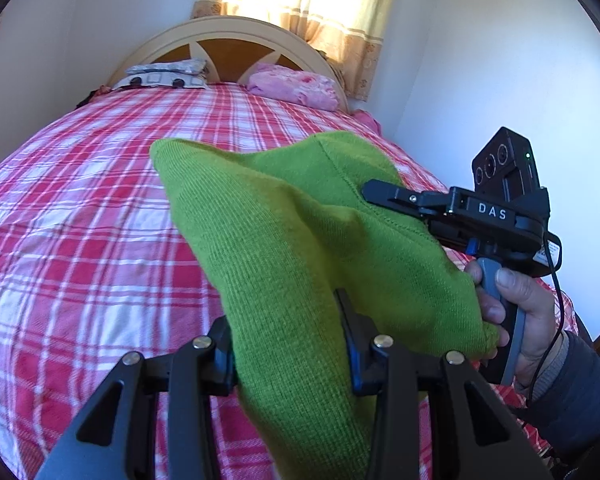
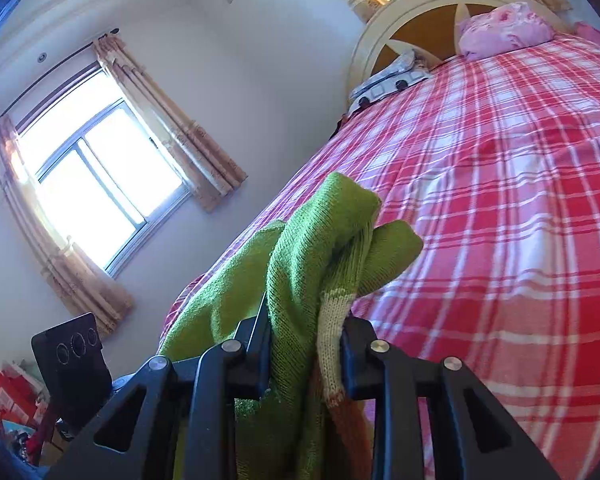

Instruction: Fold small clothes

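A small green knit garment (image 1: 284, 220) hangs in the air above the bed, held by both grippers. My left gripper (image 1: 288, 344) is shut on its near edge, with green cloth bunched between the jaws. My right gripper (image 1: 384, 196) shows at the right of the left wrist view, held by a hand (image 1: 520, 304), clamped on the garment's other edge. In the right wrist view the right gripper (image 2: 306, 356) is shut on folds of the green garment (image 2: 312, 248), which has a cream and brown striped part (image 2: 334, 320).
The bed has a red and white checked cover (image 1: 100, 208). A pink pillow (image 1: 296, 84) and a grey patterned pillow (image 1: 164, 74) lie by the headboard (image 1: 228, 36). A curtained window (image 2: 96, 184) is on the left wall. Boxes (image 2: 8, 404) sit on the floor.
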The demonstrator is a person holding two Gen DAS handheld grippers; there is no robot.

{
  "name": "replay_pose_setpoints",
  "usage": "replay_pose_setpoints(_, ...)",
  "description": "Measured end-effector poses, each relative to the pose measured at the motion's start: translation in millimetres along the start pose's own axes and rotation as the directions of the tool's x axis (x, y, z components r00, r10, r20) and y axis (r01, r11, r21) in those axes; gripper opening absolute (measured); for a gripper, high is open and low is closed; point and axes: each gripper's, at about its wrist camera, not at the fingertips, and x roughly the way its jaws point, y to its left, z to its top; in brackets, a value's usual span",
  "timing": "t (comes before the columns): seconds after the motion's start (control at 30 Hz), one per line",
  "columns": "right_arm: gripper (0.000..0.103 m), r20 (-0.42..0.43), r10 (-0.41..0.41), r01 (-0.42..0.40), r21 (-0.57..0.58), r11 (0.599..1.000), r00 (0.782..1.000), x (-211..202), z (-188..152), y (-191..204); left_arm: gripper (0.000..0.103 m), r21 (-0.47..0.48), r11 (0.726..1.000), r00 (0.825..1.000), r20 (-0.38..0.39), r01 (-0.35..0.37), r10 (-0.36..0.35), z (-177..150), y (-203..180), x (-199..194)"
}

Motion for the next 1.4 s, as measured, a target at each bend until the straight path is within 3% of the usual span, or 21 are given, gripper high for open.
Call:
replay_pose_setpoints(0.43,0.028,-0.063,0.04,-0.042,-0.04,0.998,0.997,43,-18,48,0.041,-0.009,0.998,0.998,0.027,-0.064,0.065,-25,33,-42)
replay_pose_setpoints(0.8,0.028,-0.111,0.053,-0.06,-0.06,0.996,0.992,76,-24,77,0.041,-0.071,0.995,0.996,0.057,-0.067,0.071,-36,59,-63)
replay_pose_setpoints(1.4,0.028,-0.22,0.08,-0.082,-0.001,0.997,0.972,136,-36,64,0.041,-0.143,0.986,0.996,0.012,-0.084,0.087,-51,96,-60)
